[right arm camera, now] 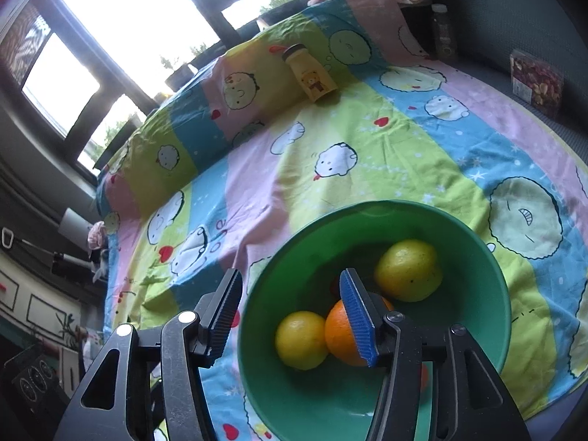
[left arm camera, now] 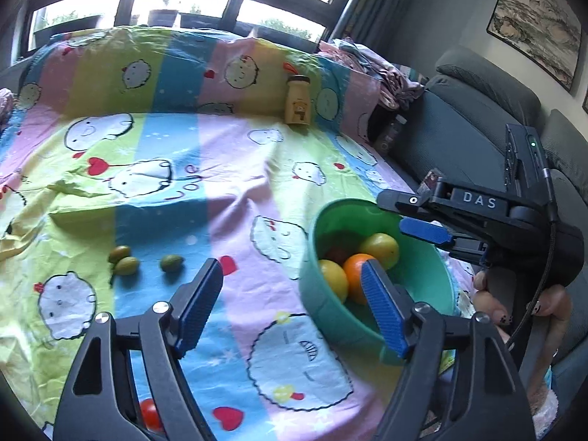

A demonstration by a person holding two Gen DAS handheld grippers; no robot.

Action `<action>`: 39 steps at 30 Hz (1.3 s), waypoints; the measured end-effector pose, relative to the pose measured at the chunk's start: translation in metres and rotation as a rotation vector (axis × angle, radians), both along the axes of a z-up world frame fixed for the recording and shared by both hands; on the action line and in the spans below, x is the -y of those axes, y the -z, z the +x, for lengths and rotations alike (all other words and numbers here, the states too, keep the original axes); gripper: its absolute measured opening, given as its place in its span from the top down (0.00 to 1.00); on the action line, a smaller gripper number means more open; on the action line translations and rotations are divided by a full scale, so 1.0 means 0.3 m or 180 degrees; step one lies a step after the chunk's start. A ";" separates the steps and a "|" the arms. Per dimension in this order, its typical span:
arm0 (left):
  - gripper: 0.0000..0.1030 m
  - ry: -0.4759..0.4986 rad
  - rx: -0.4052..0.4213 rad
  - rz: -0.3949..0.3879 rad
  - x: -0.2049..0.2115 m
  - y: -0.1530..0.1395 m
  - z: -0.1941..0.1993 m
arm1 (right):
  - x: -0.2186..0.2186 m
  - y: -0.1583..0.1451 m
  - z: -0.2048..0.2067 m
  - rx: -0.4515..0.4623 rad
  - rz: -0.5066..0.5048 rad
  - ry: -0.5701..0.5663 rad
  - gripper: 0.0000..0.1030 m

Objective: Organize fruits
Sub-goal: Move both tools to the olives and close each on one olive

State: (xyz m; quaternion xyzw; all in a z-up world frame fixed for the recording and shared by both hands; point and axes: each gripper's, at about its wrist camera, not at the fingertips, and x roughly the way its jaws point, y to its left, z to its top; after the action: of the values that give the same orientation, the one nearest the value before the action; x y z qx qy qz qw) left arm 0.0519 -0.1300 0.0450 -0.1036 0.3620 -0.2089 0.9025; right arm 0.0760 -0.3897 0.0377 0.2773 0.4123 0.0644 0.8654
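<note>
A green bowl [left arm camera: 330, 312] sits on a cartoon-print cloth and holds two yellow lemons [left arm camera: 380, 248], an orange [left arm camera: 354, 275] and a red fruit mostly hidden behind them. Three small green fruits [left arm camera: 126, 264] lie on the cloth to the left, and a red tomato [left arm camera: 150, 413] shows low between my left gripper's arms. My left gripper [left arm camera: 294, 290] is open and empty beside the bowl's left rim. My right gripper [right arm camera: 290, 305] is open and empty over the bowl's [right arm camera: 477, 257] near rim; it also shows in the left wrist view [left arm camera: 415, 213].
A yellow bear-print bottle [left arm camera: 297, 101] stands at the back of the cloth. A grey sofa [left arm camera: 459, 128] runs along the right, with a dark bottle [right arm camera: 443, 33] and a snack packet [right arm camera: 536, 81] on it. Windows lie behind.
</note>
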 end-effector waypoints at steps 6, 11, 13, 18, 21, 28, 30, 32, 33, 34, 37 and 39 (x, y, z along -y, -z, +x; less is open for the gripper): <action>0.23 -0.0383 -0.0079 0.0204 -0.169 0.024 -0.036 | -0.127 -0.035 -0.003 0.0076 -0.0114 -0.0302 0.45; 0.23 -0.0654 -0.0158 0.0180 -0.310 0.072 -0.069 | -0.254 -0.043 0.001 0.0094 -0.0172 -0.0616 0.45; 0.23 -0.0718 -0.0241 0.0168 -0.357 0.103 -0.077 | -0.305 -0.040 0.004 0.0083 -0.0170 -0.0753 0.45; 0.24 -0.0787 -0.0382 0.0164 -0.412 0.164 -0.061 | -0.430 -0.013 0.022 0.0040 -0.0215 -0.1058 0.45; 0.26 -0.0736 -0.0445 0.0168 -0.411 0.197 -0.041 | -0.496 0.022 0.047 -0.0001 -0.0296 -0.1145 0.45; 0.38 -0.0736 -0.0655 0.0217 -0.422 0.268 0.017 | -0.612 0.145 0.146 -0.0296 -0.0405 -0.1297 0.46; 0.41 -0.0754 -0.0695 0.0212 -0.426 0.280 0.030 | -0.632 0.176 0.178 -0.0349 -0.0462 -0.1271 0.48; 0.45 -0.0752 -0.0719 0.0176 -0.429 0.286 0.037 | -0.646 0.200 0.206 -0.0397 -0.0508 -0.1241 0.51; 0.48 -0.0726 -0.0732 0.0161 -0.428 0.290 0.040 | -0.654 0.209 0.218 -0.0409 -0.0525 -0.1241 0.52; 0.51 -0.0712 -0.0743 0.0153 -0.426 0.292 0.042 | -0.661 0.218 0.227 -0.0422 -0.0547 -0.1238 0.53; 0.57 -0.0733 -0.0792 0.0167 -0.422 0.305 0.051 | -0.681 0.244 0.248 -0.0496 -0.0642 -0.1219 0.59; 0.59 -0.0691 -0.0821 0.0151 -0.419 0.310 0.055 | -0.690 0.257 0.256 -0.0530 -0.0722 -0.1225 0.61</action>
State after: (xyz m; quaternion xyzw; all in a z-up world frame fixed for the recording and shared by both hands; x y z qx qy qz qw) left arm 0.0685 -0.0043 -0.0478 -0.1467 0.4663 -0.0865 0.8680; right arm 0.1528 -0.1826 -0.0395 0.0989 0.5322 0.1584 0.8258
